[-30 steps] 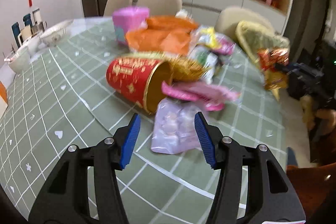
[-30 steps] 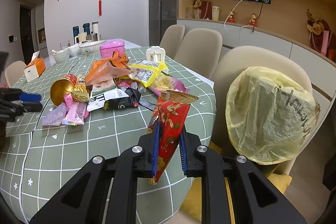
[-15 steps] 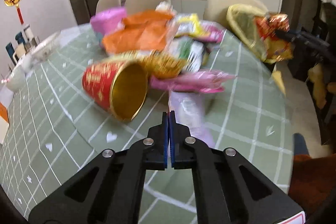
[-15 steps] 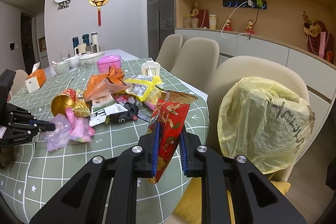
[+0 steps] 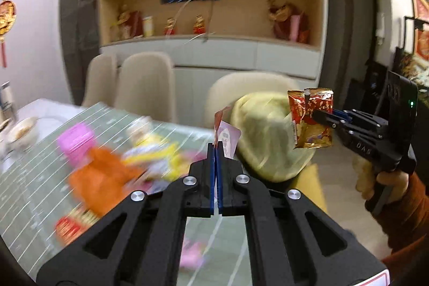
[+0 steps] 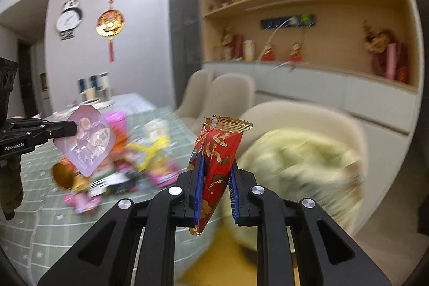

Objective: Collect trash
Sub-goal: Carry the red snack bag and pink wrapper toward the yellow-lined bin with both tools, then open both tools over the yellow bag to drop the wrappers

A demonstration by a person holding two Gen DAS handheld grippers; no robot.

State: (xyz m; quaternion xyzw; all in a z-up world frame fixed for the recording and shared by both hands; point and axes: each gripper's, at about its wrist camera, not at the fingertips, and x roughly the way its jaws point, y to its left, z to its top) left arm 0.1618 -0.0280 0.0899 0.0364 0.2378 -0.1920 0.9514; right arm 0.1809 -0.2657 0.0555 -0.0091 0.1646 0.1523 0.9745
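Trash left the counter (image 5: 40, 178) in both hands at once. The left tongs (image 5: 215, 152), apart a second earlier, had snapped together on the edge of a pale pink wrapper (image 6: 85, 138) and lifted it off the pile (image 5: 112, 168). The right tongs (image 6: 214, 173) stayed clamped on a red and gold packet (image 6: 218, 152). Ahead of both hung the yellow bag (image 5: 265, 136) on a chair (image 6: 308, 119), with open air between; the counter edge lay below the left tongs.

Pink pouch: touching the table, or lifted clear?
Apart. Right wrist view shows the pink pouch pinched in the left gripper, hanging above the table.
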